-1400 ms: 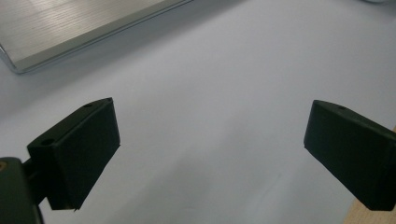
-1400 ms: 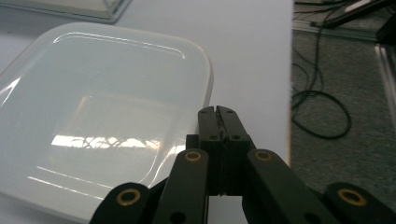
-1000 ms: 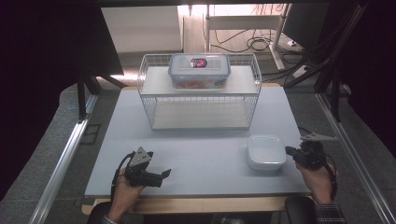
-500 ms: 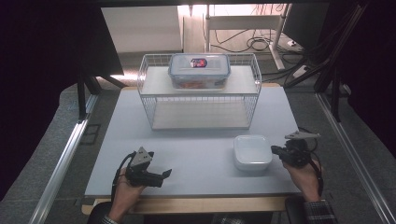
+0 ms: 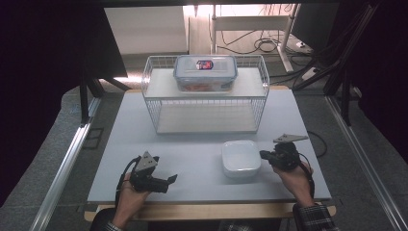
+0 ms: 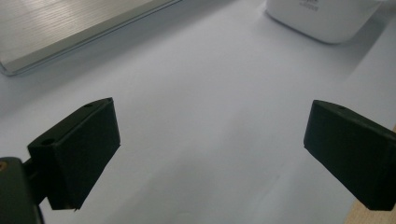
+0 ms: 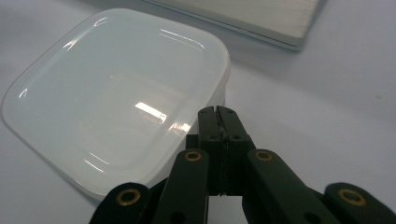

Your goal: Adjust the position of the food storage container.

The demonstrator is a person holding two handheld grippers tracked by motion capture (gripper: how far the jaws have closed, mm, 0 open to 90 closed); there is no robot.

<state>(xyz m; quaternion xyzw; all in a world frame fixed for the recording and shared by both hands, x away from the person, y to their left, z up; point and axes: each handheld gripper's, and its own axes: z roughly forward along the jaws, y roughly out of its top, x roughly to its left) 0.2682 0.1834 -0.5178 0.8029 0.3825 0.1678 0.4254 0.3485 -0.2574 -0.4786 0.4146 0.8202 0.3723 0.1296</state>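
Pale grey bench (image 5: 144,125), dark surround, cables behind. Wire rack (image 5: 207,103) at far edge, lidded container (image 5: 205,72) on top. White dish (image 5: 241,158) near front edge, right of centre. Right gripper (image 5: 264,155), jaws closed and empty, tip against dish's right side. Left gripper (image 5: 172,178), jaws wide, empty, front-left.

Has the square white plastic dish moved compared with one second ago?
Yes. The white dish slid left, from beyond the wire rack's right end to under it.
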